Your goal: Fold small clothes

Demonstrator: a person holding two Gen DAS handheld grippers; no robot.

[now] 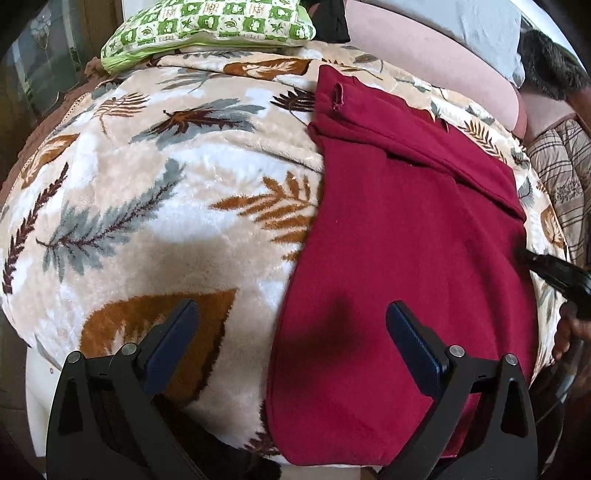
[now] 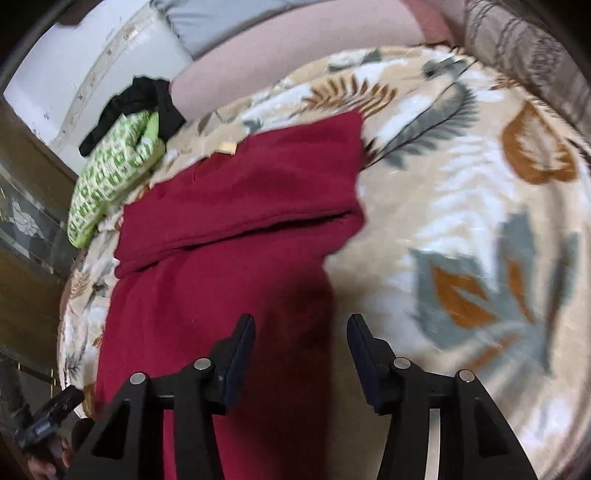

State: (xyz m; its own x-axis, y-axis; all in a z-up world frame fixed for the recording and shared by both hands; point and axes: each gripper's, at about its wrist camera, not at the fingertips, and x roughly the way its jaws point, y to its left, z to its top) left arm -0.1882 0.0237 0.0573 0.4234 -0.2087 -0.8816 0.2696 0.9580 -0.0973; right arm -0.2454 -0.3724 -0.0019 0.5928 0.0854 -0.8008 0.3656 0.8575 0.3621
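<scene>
A dark red garment point(image 1: 406, 236) lies flat on the leaf-patterned blanket point(image 1: 155, 177), with its far part folded over into a flap. My left gripper point(image 1: 291, 314) is open and empty above the garment's near left edge. The right gripper's tip point(image 1: 554, 267) shows at the garment's right edge in the left wrist view. In the right wrist view the garment point(image 2: 229, 258) lies ahead and left. My right gripper point(image 2: 301, 328) is open and empty above the garment's near right edge.
A green patterned pillow point(image 1: 207, 29) lies at the far end of the blanket point(image 2: 461, 184), with a black cloth point(image 2: 144, 103) beside it. Pink bedding point(image 1: 424, 48) and a striped quilt point(image 1: 561, 166) lie to the right. A wooden cabinet point(image 2: 26, 221) stands to the left.
</scene>
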